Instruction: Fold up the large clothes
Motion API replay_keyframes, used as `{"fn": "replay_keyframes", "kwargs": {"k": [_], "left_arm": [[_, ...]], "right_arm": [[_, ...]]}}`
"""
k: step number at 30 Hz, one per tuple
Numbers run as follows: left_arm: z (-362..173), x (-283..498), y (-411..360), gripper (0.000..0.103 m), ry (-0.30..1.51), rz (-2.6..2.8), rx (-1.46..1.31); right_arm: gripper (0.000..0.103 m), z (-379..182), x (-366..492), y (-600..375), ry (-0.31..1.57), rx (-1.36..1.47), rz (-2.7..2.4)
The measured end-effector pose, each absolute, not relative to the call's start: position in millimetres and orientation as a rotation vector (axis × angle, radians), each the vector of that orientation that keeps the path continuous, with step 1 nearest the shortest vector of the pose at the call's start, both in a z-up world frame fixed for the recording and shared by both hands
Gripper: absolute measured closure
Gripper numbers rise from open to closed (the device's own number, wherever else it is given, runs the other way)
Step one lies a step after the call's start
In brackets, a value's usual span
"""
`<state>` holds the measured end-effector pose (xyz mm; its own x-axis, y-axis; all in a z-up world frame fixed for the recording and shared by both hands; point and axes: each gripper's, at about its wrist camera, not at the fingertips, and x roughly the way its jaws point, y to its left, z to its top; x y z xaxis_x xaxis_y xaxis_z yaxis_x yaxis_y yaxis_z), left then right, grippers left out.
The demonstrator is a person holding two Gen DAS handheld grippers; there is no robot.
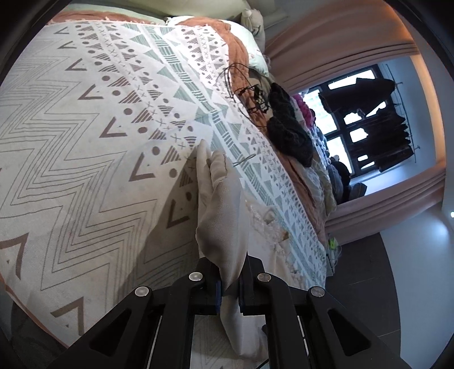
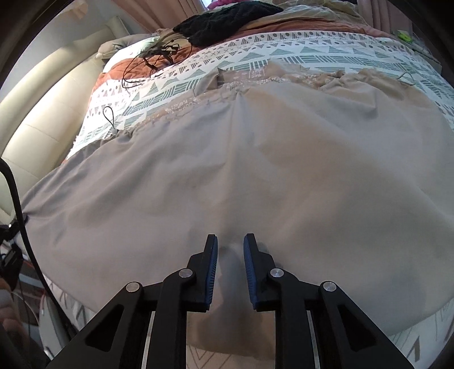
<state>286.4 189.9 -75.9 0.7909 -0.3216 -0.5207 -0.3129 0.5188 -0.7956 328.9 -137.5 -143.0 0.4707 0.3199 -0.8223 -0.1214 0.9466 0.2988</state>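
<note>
Left gripper [image 1: 229,279]: its jaws are pressing together on a bunched fold of the beige garment [image 1: 221,210], which is rising out from between the pads and standing ahead of the tips.
Right gripper [image 2: 230,249]: its jaws are standing a little apart, tips resting down on the cloth, with a small ridge of fabric lying in the gap; whether the blue pads [image 2: 213,272] are pressing it, I cannot tell.
Beige garment [image 2: 255,176]: it is lying spread wide ahead of the right gripper and to both sides of it, covering much of the patterned bedspread [image 2: 312,54].
Patterned bedspread [image 1: 85,136]: it is stretching out beyond and to the left of the left gripper.
Black knit item [image 2: 227,20]: it is sitting far ahead of the right gripper, past the garment's lace edge.
Tangled black cords [image 2: 159,56]: they are lying ahead and to the left, near the knit item.
</note>
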Motion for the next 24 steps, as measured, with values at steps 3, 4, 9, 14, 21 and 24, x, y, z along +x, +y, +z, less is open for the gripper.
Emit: {"fn": "replay_keyframes", "kwargs": {"k": [3, 4, 9, 14, 21, 24], "left_arm": [[-59, 293, 180, 0.096, 0.674, -0.043, -1.032], [-53, 296, 177, 0.096, 0.671, -0.052, -1.023], [-27, 306, 159, 0.096, 0.658, -0.095, -0.981], [-3, 318, 131, 0.096, 0.662, -0.153, -0.93], [36, 330, 86, 0.096, 0.64, -0.239, -0.866], [47, 338, 66, 0.096, 0.645, -0.267, -0.844]], "right_arm": [[0.08, -139, 317, -146, 1.05, 0.238, 0.291], [0.08, -139, 313, -148, 1.052, 0.252, 0.299], [0.071, -141, 291, -148, 1.048, 0.275, 0.34], [0.071, -156, 283, -152, 1.057, 0.318, 0.336], [0.071, -158, 281, -164, 1.072, 0.398, 0.361], [0.071, -146, 275, -180, 1.034, 0.423, 0.356]]}}
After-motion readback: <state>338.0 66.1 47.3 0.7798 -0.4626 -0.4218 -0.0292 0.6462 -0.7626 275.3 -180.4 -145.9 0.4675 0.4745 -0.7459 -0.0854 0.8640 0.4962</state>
